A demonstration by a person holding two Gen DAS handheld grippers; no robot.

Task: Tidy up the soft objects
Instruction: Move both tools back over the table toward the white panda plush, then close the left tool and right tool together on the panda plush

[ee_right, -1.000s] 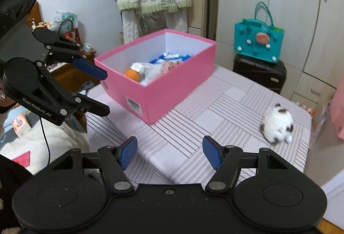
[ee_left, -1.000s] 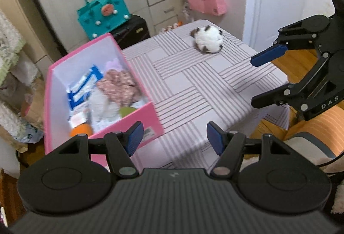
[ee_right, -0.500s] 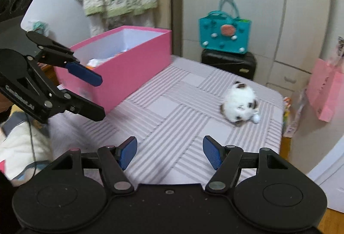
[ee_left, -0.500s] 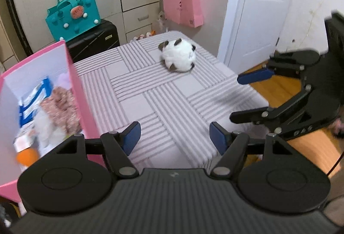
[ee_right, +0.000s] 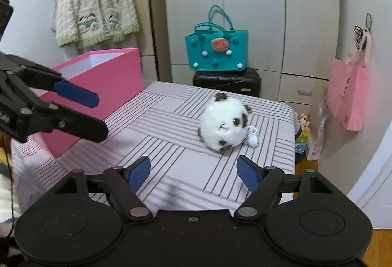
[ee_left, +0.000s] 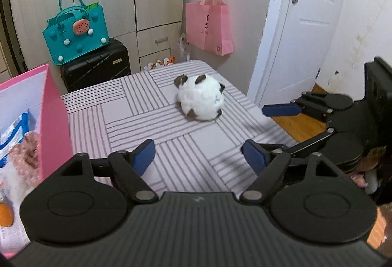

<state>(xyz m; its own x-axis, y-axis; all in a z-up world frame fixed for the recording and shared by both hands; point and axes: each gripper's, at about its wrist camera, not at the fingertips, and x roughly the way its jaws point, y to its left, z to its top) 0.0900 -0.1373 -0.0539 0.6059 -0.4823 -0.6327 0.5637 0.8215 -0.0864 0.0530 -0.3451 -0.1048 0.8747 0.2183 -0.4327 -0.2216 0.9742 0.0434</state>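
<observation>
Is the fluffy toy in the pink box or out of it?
Out. The fluffy toy lies on the striped table, apart from the pink box.

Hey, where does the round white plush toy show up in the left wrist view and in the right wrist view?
Left wrist view: plush toy lies just above centre on the striped tablecloth.
Right wrist view: plush toy lies right of centre on the cloth.
Shared landmark: teal handbag on the black suitcase.
</observation>
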